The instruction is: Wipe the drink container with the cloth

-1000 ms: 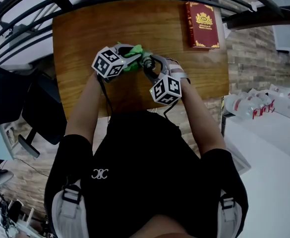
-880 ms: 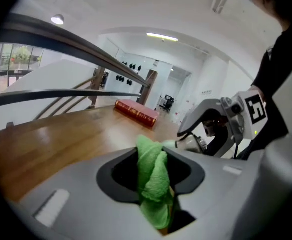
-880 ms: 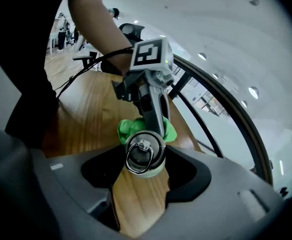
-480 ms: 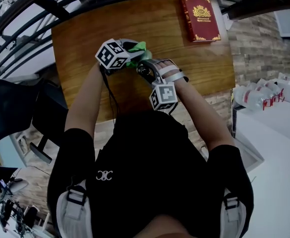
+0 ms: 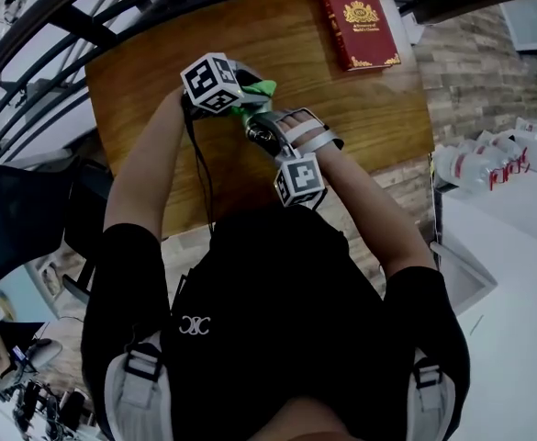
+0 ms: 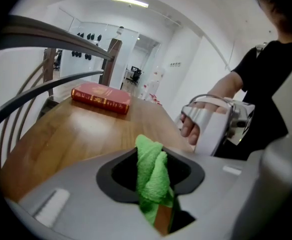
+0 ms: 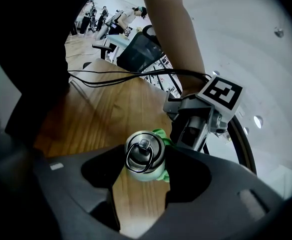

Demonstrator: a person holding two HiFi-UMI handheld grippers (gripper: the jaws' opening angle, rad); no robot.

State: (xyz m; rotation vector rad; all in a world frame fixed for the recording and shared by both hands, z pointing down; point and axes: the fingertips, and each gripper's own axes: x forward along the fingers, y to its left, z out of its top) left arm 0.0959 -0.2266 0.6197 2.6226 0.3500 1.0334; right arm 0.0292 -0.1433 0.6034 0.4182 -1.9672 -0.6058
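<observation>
Head view puts the left gripper (image 5: 248,99) above the far middle of the wooden table (image 5: 149,108), with its jaws closed on a green cloth (image 5: 259,90). The left gripper view shows that cloth bunched and pinched between the two jaws, its folds standing up past them. Just to the right, the right gripper (image 5: 266,138) has its jaws clamped on the drink container (image 7: 145,154). This is a metal bottle with a ring on its cap, held above the tabletop. The cloth touches the container's far side. A red book (image 5: 360,24) lies at the table's far right corner, well apart.
</observation>
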